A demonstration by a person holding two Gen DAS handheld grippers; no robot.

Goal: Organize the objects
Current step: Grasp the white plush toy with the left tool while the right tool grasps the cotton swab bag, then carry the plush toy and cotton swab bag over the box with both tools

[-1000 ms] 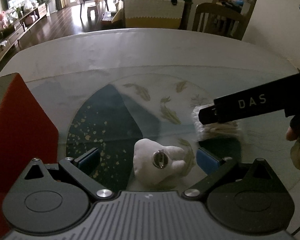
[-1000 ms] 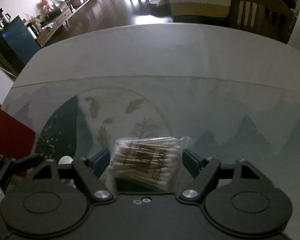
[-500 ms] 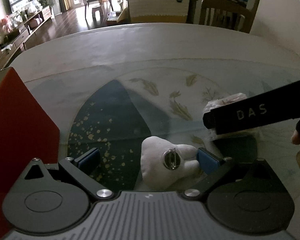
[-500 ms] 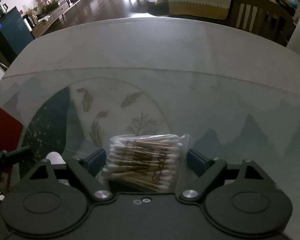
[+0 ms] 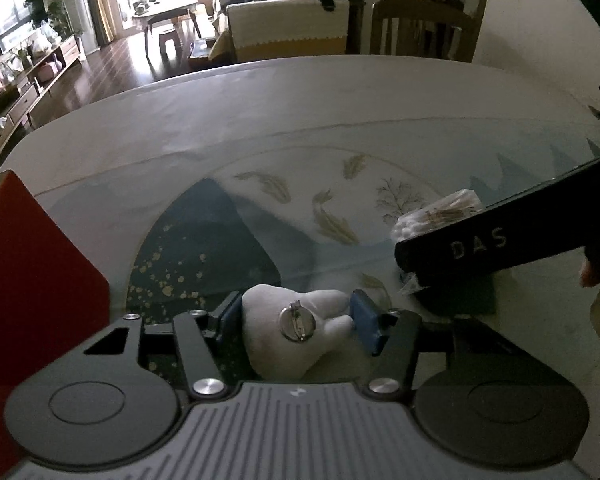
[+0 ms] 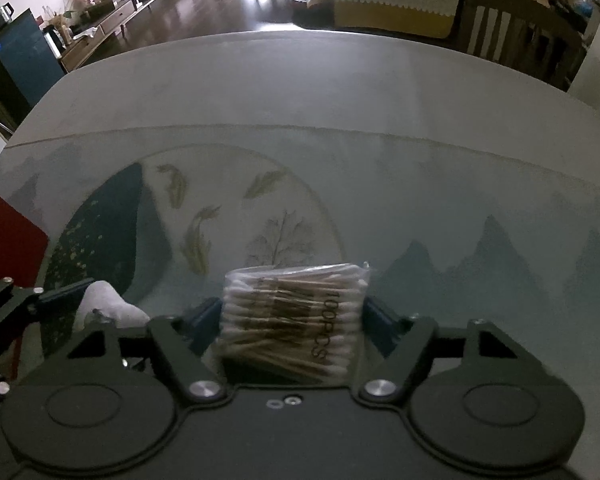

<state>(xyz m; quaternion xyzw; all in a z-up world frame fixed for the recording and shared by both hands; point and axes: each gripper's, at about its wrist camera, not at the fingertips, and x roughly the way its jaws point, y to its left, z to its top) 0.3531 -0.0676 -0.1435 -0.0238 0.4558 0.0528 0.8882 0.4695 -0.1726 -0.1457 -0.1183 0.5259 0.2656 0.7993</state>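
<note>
Left gripper (image 5: 296, 322) squeezes the white tooth toy (image 5: 292, 332); right gripper (image 6: 294, 314) squeezes the cotton swab bag (image 6: 294, 320). Lift both slow & level, w/ grips tight. Red box (image 5: 28, 280) sits just left, prob. where they go.

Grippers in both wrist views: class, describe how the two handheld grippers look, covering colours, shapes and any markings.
The left gripper and the right gripper both have black linkage arms, round black discs, silver bolts and blue finger pads. The left's body is ribbed grey. The right's black side carries the letters "DAS".

One tooth plush (image 5: 300, 330), one swab packet (image 6: 294, 320), seemingly.
</note>
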